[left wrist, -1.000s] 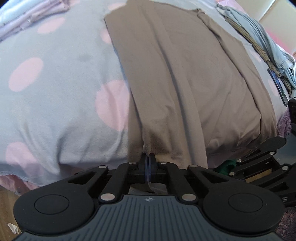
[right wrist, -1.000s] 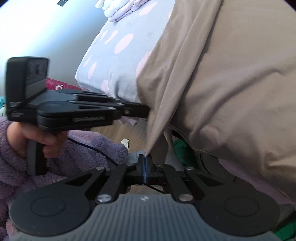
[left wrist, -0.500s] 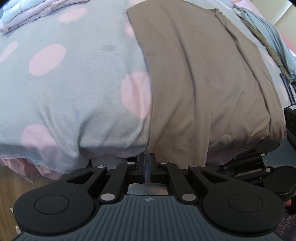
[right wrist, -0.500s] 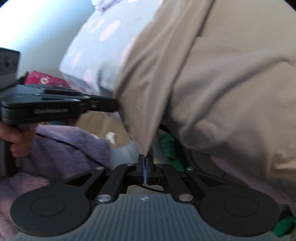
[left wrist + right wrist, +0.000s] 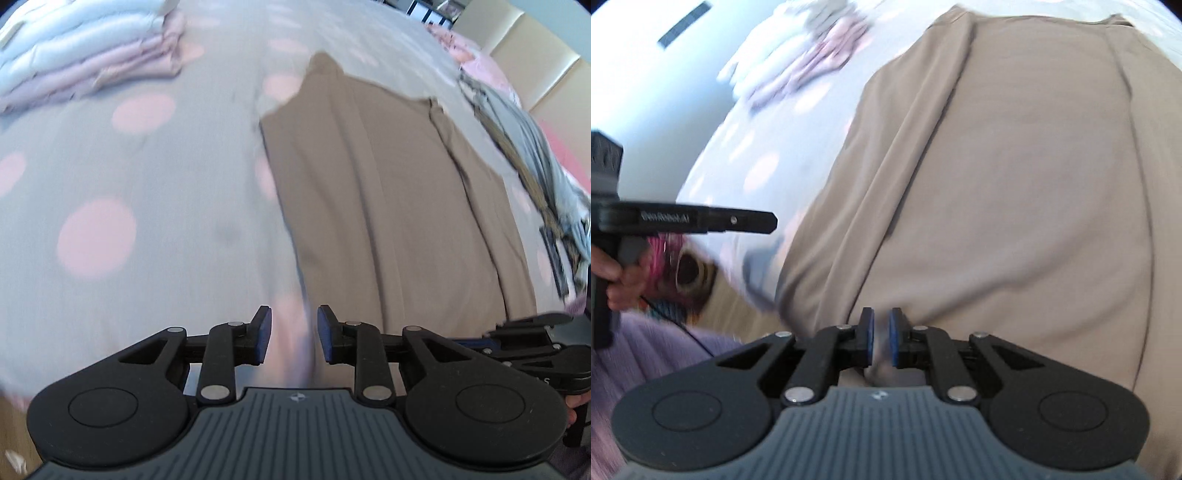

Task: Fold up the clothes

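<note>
Both hems just let go.
My left gripper (image 5: 291, 334) and right gripper (image 5: 880, 338) have just been opening; the smooth taupe garment (image 5: 388, 206) lies on the pink-dotted grey bedspread (image 5: 147, 177), apparently free of both through blur, ready for regrasping.

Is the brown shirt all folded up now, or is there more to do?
Partly. The brown garment lies long and narrow on the spotted bedspread, sides folded in. Both grippers, left and right, have just been opening, nothing pinched. Probably left: folding it shorter, then the grey clothes. A folded stack sits finished.
</note>
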{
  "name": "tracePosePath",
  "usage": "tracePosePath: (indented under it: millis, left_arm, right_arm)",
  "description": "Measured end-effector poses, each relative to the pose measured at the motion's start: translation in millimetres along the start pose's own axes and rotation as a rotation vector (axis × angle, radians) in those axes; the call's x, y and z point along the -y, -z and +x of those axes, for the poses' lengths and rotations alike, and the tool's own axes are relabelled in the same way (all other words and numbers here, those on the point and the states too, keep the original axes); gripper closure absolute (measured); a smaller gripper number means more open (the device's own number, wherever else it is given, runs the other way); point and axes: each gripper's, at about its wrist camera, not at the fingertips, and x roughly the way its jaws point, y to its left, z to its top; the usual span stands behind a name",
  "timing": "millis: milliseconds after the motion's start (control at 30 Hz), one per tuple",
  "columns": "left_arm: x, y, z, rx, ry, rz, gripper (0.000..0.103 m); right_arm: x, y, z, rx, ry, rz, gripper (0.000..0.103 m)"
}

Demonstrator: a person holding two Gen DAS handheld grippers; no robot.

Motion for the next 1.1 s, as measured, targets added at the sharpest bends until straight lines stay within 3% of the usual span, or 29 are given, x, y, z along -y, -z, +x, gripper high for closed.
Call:
tracePosePath:
  millis: [233, 300, 500, 600, 633, 700, 733, 967, 1000, 1100]
  left_arm:
    - [-19.9, -54.7, 35.9, 0.079, 0.046, -0.019, 0.079]
    - [-25.8, -67.0, 46.2, 0.096, 0.054, -0.024, 0.078]
    - [-47.5, -94.0, 76.0, 0.177, 0.111, -0.084, 0.076]
    - [-52.9, -99.6, 82.4, 0.234, 0.161, -0.111, 0.076]
    - [-52.3, -101.5, 85.0, 0.239, 0.170, -0.106, 0.080]
    - [-46.7, -104.0, 89.6, 0.243, 0.128, -0.074, 0.099]
    - [-43.8, -105.1, 91.6, 0.245, 0.099, -0.058, 0.101]
    - [-35.9, -107.6, 88.6, 0.249, 0.027, -0.033, 0.102]
    - [-35.4, -107.6, 88.2, 0.244, 0.022, -0.037, 0.101]
    - [-35.9, -103.6, 81.4, 0.240, 0.012, -0.064, 0.092]
  right_arm:
    - [15.0, -43.1, 15.4, 0.075, -0.010, 0.101, 0.086]
    - [18.5, -52.6, 23.4, 0.086, -0.021, 0.129, 0.066]
    - [31.6, -89.7, 36.2, 0.108, -0.070, 0.144, 0.069]
    - [36.3, -95.0, 40.7, 0.111, -0.075, 0.130, 0.099]
    - [39.3, -95.6, 41.0, 0.112, -0.081, 0.141, 0.101]
    - [44.3, -95.7, 41.0, 0.118, -0.084, 0.165, 0.102]
    - [46.4, -95.0, 39.9, 0.122, -0.079, 0.175, 0.102]
    - [43.8, -93.7, 32.5, 0.149, 0.022, 0.129, 0.103]
    - [44.4, -92.9, 31.1, 0.148, 0.023, 0.138, 0.098]
    - [39.1, -86.9, 24.5, 0.144, 0.003, 0.122, 0.096]
